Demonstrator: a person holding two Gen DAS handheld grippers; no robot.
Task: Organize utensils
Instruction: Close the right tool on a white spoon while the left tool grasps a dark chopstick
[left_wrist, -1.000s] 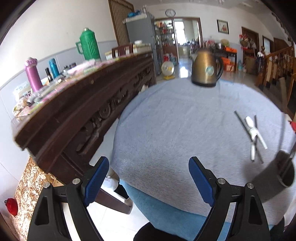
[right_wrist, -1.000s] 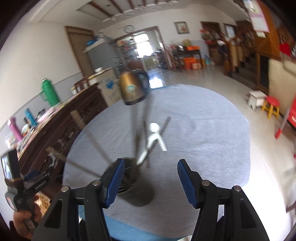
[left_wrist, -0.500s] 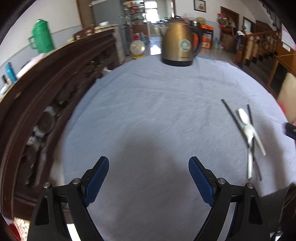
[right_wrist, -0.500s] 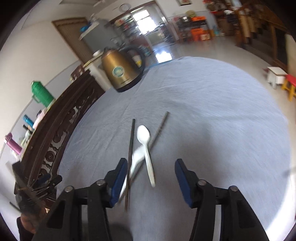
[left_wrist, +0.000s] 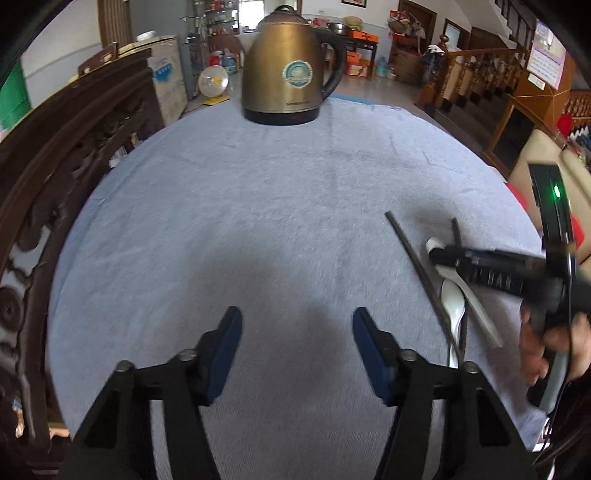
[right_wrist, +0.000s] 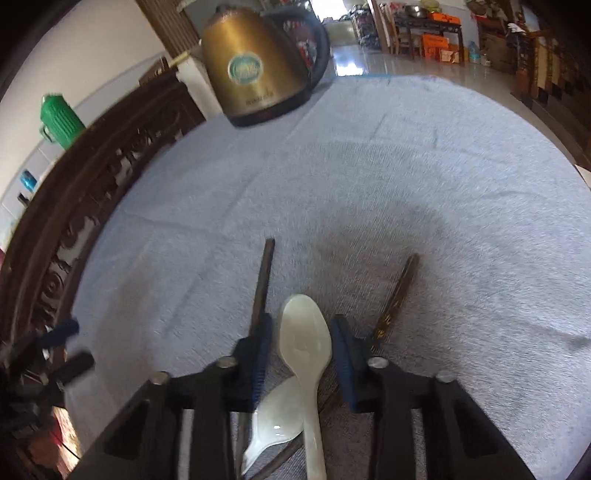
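Two white spoons and two dark chopsticks lie crossed on the grey-blue cloth. In the right wrist view the upper spoon (right_wrist: 304, 341) has its bowl between the pads of my right gripper (right_wrist: 301, 352). Its jaws are closing, with a thin gap still showing on the left. Below it lies the second spoon (right_wrist: 273, 424), with one chopstick (right_wrist: 264, 280) to the left and the other chopstick (right_wrist: 400, 290) to the right. The left wrist view shows the right gripper (left_wrist: 439, 254) over the spoons (left_wrist: 454, 306). My left gripper (left_wrist: 297, 334) hangs over bare cloth, closing on nothing.
A brass-coloured kettle (left_wrist: 288, 70) stands at the far edge of the round table (left_wrist: 258, 206). Along the left runs a dark carved sideboard (left_wrist: 74, 147), with a green flask (right_wrist: 61, 120) on it. A hand (left_wrist: 546, 343) holds the right gripper at the right edge.
Both grippers swung in over the table and tilted down. The right one came down onto the spoons and narrowed around the upper one. The left one narrowed too. The metal cup is gone from view.
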